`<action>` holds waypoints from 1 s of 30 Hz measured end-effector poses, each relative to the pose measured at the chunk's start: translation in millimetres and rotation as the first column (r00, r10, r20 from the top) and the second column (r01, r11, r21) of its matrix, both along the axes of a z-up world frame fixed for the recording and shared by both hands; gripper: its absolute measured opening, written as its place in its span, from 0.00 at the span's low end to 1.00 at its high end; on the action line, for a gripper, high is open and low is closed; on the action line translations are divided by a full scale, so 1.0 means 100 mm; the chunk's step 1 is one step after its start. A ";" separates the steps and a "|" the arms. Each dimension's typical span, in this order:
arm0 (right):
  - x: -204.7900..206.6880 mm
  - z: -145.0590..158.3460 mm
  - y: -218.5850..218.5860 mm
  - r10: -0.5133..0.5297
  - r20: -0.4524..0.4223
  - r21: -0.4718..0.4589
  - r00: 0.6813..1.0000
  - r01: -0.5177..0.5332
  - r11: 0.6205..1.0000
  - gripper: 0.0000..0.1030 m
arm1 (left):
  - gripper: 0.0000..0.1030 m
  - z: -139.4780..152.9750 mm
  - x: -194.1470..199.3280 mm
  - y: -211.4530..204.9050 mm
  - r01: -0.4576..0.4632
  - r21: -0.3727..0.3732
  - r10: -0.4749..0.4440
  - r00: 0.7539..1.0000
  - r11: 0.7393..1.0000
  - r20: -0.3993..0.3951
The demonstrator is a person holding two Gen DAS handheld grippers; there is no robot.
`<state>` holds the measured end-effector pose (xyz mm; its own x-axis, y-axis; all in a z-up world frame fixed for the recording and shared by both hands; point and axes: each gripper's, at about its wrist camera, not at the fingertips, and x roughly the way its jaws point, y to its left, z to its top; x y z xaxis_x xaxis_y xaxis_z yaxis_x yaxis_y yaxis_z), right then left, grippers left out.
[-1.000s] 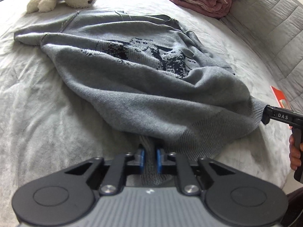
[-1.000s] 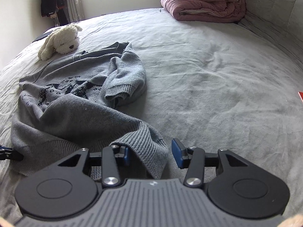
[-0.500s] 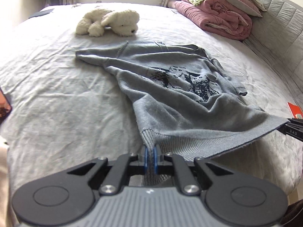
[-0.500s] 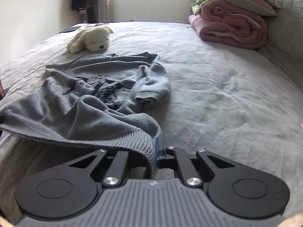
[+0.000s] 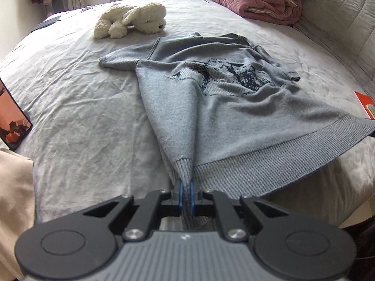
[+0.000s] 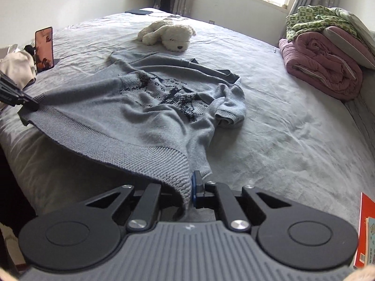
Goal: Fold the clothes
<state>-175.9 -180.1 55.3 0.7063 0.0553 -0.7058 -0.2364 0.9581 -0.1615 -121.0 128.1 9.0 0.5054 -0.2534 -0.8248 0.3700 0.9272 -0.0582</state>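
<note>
Two grippers' fingers pinch sweater hem corners, stretched between.

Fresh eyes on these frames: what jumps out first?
A grey sweater stretched across the bed, its ribbed hem pinched at one corner by the left tongs and at the other by the right tongs. Beyond its collar lies a white plush dog; pink bedding is stacked far right.
</note>
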 end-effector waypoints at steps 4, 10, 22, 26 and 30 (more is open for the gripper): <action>0.00 -0.16 0.06 0.016 -0.059 -0.012 0.998 -0.017 1.000 0.06 | 0.06 -0.22 0.06 0.00 0.016 0.014 -0.015 0.998 1.000 -0.058; 0.07 -0.36 0.02 -0.026 -0.138 0.033 0.990 0.031 0.999 0.23 | 0.23 -0.34 0.18 0.06 -0.011 -0.035 0.008 0.996 0.999 -0.093; 0.34 -0.08 -0.30 -0.105 -0.175 0.198 0.979 0.139 0.970 0.53 | 0.46 0.02 0.58 -0.35 0.009 -0.157 -0.005 1.000 0.988 0.022; 0.65 -0.03 -0.44 -0.170 -0.193 0.298 0.966 0.223 0.928 0.55 | 0.48 -0.06 0.73 -0.59 0.023 -0.210 -0.009 0.998 0.978 0.070; 0.90 0.04 -0.58 -0.236 -0.210 0.381 0.949 0.301 0.874 0.55 | 0.48 -0.18 0.88 -0.83 0.034 -0.250 -0.005 0.993 0.968 0.117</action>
